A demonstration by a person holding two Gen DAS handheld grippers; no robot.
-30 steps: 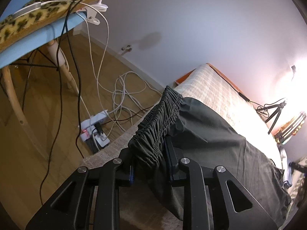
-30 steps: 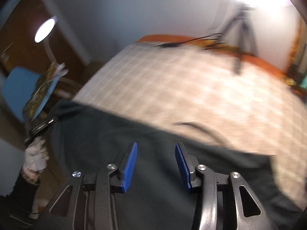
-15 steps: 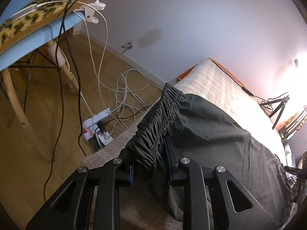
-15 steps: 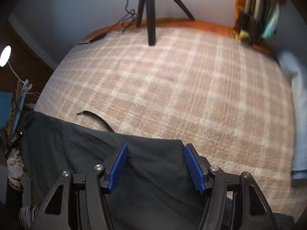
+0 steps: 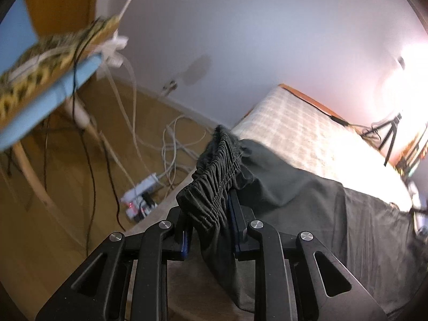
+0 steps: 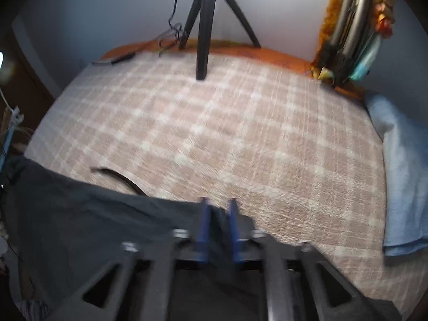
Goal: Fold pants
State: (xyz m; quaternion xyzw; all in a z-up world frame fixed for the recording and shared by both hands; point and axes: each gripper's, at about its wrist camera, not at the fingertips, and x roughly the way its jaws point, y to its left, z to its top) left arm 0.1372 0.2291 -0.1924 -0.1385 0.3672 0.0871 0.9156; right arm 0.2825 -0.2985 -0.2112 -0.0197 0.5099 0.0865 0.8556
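The left gripper [image 5: 210,231] is clamped on the dark grey pants' [image 5: 307,203] gathered elastic waistband [image 5: 214,184]; the right gripper's [image 6: 218,226] fingers have just been closing on the hem over the checked beige bed [image 6: 227,123].

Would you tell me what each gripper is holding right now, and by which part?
The left gripper grips the pants by the gathered waistband. The right gripper has just been closing on their far edge.

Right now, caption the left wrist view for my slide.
Left gripper grips the pants' waistband above the bed.
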